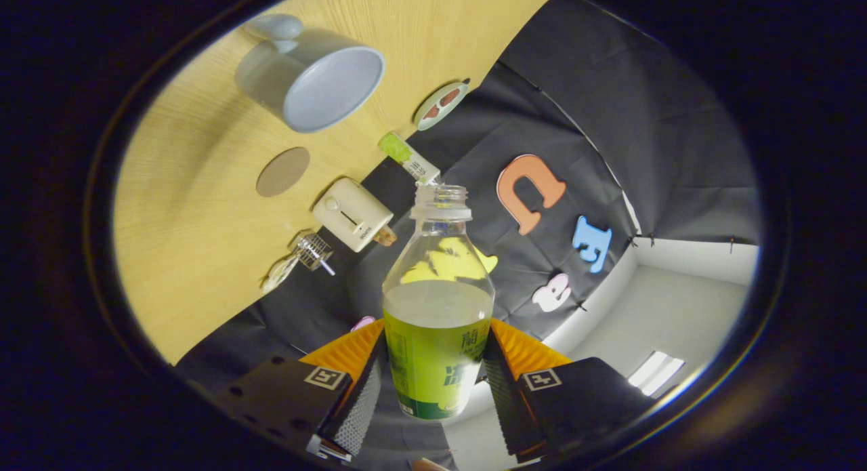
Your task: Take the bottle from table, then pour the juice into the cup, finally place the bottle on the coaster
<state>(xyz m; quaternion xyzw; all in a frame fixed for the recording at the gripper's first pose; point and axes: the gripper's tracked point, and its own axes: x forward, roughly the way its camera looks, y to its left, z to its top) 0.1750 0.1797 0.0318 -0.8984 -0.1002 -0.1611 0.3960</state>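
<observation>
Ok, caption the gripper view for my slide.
Tongs shut on an uncapped juice bottle, tilted toward the cup on the table.

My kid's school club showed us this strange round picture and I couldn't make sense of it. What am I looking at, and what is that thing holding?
The camera rides on a hand-held two-finger tool and looks forward along its fingers. Both fingers press on a clear plastic bottle with a green label, uncapped and part full of juice. The view is tilted, so the pale wooden table slants behind it. On the table lie a light blue-grey cup, a round brown coaster, a small cream box-like gadget, a little wire whisk-like item, a green-and-white tube and a round patterned disc.
</observation>
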